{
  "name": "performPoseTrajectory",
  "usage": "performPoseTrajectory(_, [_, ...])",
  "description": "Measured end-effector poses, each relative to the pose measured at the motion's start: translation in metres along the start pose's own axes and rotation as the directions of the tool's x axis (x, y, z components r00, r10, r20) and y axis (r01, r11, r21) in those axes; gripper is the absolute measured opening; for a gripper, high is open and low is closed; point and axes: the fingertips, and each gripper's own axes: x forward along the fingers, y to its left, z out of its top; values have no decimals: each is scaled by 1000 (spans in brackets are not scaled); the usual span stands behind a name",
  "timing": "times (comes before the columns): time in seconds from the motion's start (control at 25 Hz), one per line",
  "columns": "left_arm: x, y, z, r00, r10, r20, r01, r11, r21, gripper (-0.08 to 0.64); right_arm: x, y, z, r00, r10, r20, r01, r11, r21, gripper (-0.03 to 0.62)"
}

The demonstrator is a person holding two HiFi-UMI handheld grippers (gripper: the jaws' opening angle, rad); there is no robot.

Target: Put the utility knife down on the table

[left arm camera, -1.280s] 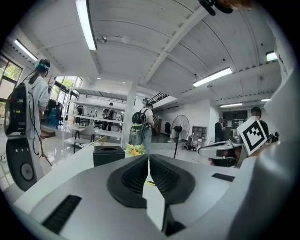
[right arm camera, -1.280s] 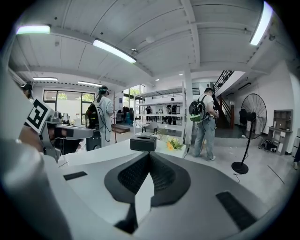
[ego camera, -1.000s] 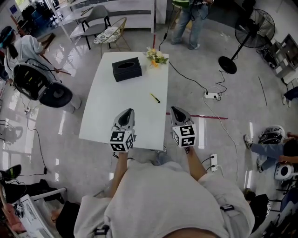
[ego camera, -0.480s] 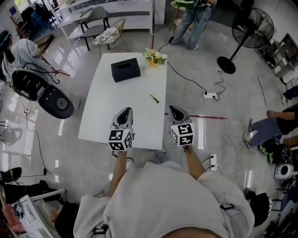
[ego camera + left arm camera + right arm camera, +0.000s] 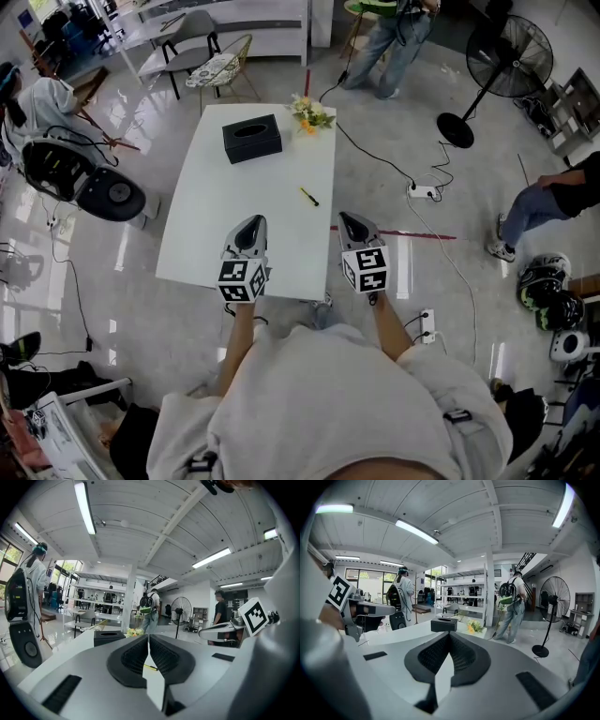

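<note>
Both grippers empty. Left gripper (image 5: 251, 225) jaws are pressed together with nothing between them; right gripper (image 5: 349, 218) is the same.

Utility knife (image 5: 310, 197) already lies flat on the white table (image 5: 216, 216), centre frame in the head view. It's close to the table's right edge, well apart from both grippers and above them in frame.

Edges:
- Left gripper sits over the table's near edge, lower centre.
- Right gripper sits just past the near right corner, over floor.

Room:
- Wide bare tabletop left of the knife.
- Black tissue box (image 5: 251, 139) and flowers (image 5: 312, 114) are at the far end.
- Floor right of the table has a cable, a power strip (image 5: 424, 192) and a red tape line (image 5: 412, 234).

Views:
- Only the head view shows the table outline.
- Left gripper view catches the knife (image 5: 151, 668) in the gap below its jaw tips.
- Right gripper view shows the box (image 5: 444, 624), the flowers (image 5: 474, 626) and a standing fan (image 5: 555, 606).
</note>
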Motion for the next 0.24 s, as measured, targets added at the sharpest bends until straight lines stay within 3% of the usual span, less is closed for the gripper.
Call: performPoseTrajectory(0.24, [5, 2, -2, 1000, 0, -3, 0, 1000, -7, 29, 5, -1, -4, 1000, 3, -7, -2, 1000, 4, 31])
